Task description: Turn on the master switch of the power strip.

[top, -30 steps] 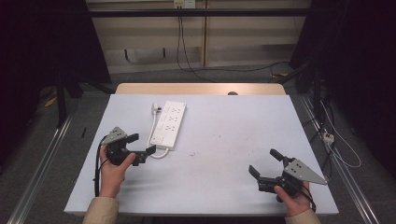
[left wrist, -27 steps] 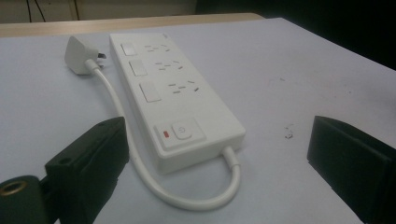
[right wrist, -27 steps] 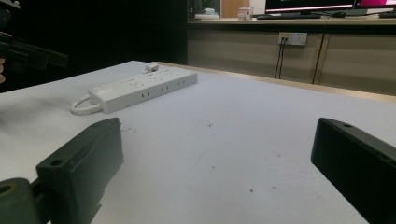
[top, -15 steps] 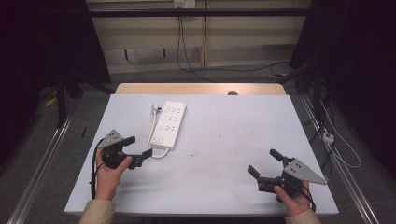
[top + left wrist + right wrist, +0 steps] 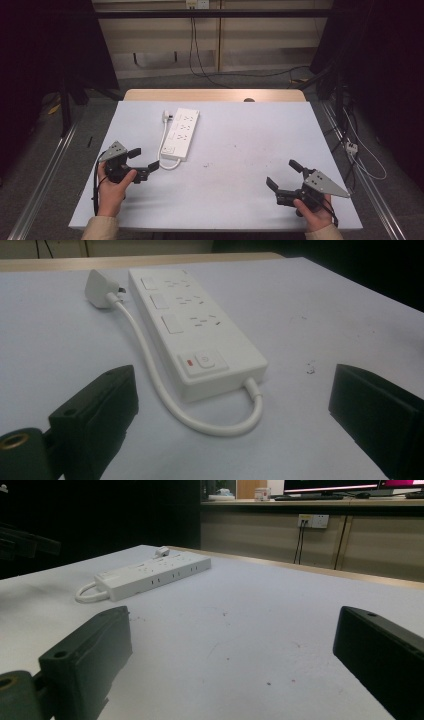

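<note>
Left gripper [image 5: 141, 160] sits low on the table [image 5: 240, 150] with its jaws spread wide and nothing between them. Straight ahead of it, just off the jaw tips, lies the power strip [image 5: 181, 134], flat on the table. In the left gripper view the near short end of the strip [image 5: 196, 330], the end with the switch [image 5: 204, 359], faces the jaws, and the long axis runs away from the gripper, angled a little to its left. The cord [image 5: 165, 385] loops out of that near end and curls back along the strip's side to the plug [image 5: 101, 288] at the far end.

Right gripper [image 5: 284, 176] is also wide open and empty, parked well apart near the table's right corner; from there the strip [image 5: 150, 572] lies far off, ahead and to its left, long side on.

So the left hand is clearly the nearer one. My read: the reach belongs to the left gripper, going forward onto the near end or the cord loop, which lies almost between its jaws.
</note>
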Motion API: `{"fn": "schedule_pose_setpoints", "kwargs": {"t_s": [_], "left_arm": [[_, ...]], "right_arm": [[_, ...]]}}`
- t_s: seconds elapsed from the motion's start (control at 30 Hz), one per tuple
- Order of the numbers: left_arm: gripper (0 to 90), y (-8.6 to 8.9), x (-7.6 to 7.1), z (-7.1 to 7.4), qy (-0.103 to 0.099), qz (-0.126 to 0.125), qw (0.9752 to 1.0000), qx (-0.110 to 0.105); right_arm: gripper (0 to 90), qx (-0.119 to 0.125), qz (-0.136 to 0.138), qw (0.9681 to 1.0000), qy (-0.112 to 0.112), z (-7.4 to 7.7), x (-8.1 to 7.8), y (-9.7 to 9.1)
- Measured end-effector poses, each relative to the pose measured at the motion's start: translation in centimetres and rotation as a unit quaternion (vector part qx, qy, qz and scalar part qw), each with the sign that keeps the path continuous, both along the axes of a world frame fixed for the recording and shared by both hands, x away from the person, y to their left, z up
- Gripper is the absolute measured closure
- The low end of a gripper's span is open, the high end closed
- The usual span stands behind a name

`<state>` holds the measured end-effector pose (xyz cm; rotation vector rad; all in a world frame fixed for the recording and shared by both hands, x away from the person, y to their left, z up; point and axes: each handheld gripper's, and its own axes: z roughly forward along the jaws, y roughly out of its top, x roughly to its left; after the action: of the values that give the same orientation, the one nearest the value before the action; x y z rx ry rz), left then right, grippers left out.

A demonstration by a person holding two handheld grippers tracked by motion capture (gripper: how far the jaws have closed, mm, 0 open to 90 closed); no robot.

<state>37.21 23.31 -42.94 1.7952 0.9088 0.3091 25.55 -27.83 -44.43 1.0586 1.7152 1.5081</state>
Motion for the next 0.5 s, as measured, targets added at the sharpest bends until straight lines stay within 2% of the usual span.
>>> {"fn": "schedule_pose_setpoints", "kwargs": {"t_s": [0.5], "left_arm": [[6.1, 0.55, -0.33, -0.13, 0.001, 0.002, 1.0, 0.002]], "right_arm": [[2.0, -0.001, 0.0, 1.0, 0.0, 0.0, -0.01, -0.01]]}}
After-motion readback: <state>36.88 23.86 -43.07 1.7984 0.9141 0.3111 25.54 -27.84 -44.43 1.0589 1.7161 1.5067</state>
